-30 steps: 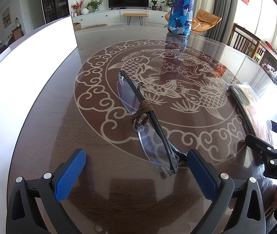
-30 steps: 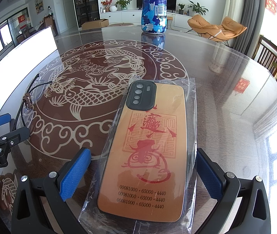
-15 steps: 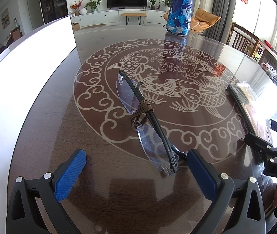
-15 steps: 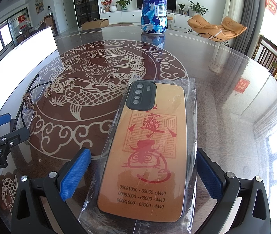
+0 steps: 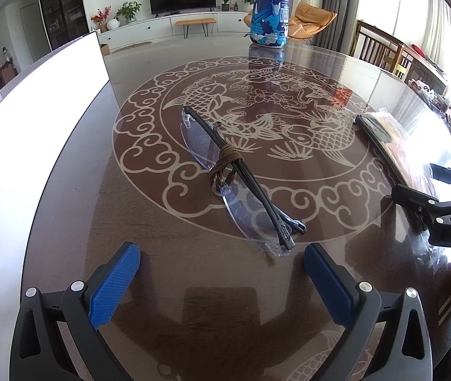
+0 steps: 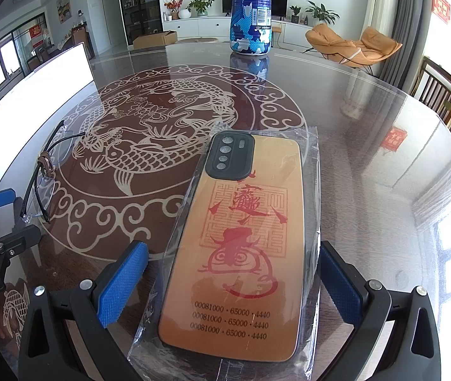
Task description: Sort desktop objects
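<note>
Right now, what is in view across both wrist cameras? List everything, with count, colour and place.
Glasses: one, clear rimless lenses, black arms tied with brown cord, folded on the table ahead of the left gripper.
Phone case: one, orange with red print, in a clear bag, flat between the right gripper's fingers.
Bottle: one, blue patterned, upright at the far side.
White board: one, along the left edge.
Table: one, dark, glass-topped, fish motif.
Left gripper: open.
Right gripper: open.

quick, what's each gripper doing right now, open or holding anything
Left gripper: open, empty, glasses just ahead of it.
Right gripper: open, straddling the bagged phone case, not clamped.
</note>
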Motion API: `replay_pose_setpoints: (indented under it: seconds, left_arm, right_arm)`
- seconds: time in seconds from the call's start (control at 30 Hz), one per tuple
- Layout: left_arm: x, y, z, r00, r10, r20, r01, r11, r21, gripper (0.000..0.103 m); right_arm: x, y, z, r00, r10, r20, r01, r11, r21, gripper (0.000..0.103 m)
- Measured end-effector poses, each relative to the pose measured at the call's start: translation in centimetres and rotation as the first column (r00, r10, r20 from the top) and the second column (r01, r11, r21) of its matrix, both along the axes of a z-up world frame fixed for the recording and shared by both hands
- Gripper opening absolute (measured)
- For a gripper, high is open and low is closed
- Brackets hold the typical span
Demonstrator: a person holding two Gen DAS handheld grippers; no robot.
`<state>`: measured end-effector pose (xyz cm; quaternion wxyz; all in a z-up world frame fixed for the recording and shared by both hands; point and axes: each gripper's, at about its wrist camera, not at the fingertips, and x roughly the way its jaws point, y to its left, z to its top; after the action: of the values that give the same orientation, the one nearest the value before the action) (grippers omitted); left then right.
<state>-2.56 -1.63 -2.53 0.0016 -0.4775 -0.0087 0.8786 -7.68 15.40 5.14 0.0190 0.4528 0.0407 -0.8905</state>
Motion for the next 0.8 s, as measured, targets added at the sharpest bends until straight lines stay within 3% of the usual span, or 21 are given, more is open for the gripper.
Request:
replay_pose_setpoints:
  seconds: [0.07, 0.27, 0.33, 0.43, 0.63, 0.8]
  left_arm:
    - [0.3, -0.7, 0.1, 1.0, 0.024, 0.007, -0.024, 1.0, 0.013, 0.103]
    - [2.2, -2.3, 1.2, 0.999, 0.038, -0.033, -0.031, 0.984, 0.174, 0.103]
    - [2.0, -1.0, 2.1, 0.997, 0.017, -0.074, -0.005, 0.987, 0.158, 0.103]
    - [0.1, 1.0, 3.5, 0.994, 0.034, -0.101, -0.028, 0.998, 0.062, 0.103]
    - [-5.6, 0.7, 2.2, 0.99, 0.14, -0.001, -0.139, 0.988, 0.066, 0.103]
    - [-7.7, 0.5, 1.4, 0.986, 0.154, 0.058, -0.155, 0.988, 0.006, 0.103]
  right_arm:
    - [0.0, 0.0, 0.0, 1.0, -0.001, 0.0, 0.001, 1.0, -0.001, 0.103]
    - [0.0, 0.0, 0.0, 1.0, -0.006, 0.0, 0.006, 1.0, -0.001, 0.103]
    - [0.0, 0.0, 0.0, 1.0, -0.008, -0.001, 0.008, 1.0, -0.001, 0.103]
    - [0.0, -0.1, 0.0, 1.0, -0.011, -0.001, 0.011, 1.0, -0.002, 0.103]
    - [0.0, -0.1, 0.0, 1.0, -0.018, -0.001, 0.018, 1.0, -0.003, 0.103]
    - [0.0, 0.0, 0.0, 1.0, -0.024, -0.001, 0.024, 1.0, -0.003, 0.103]
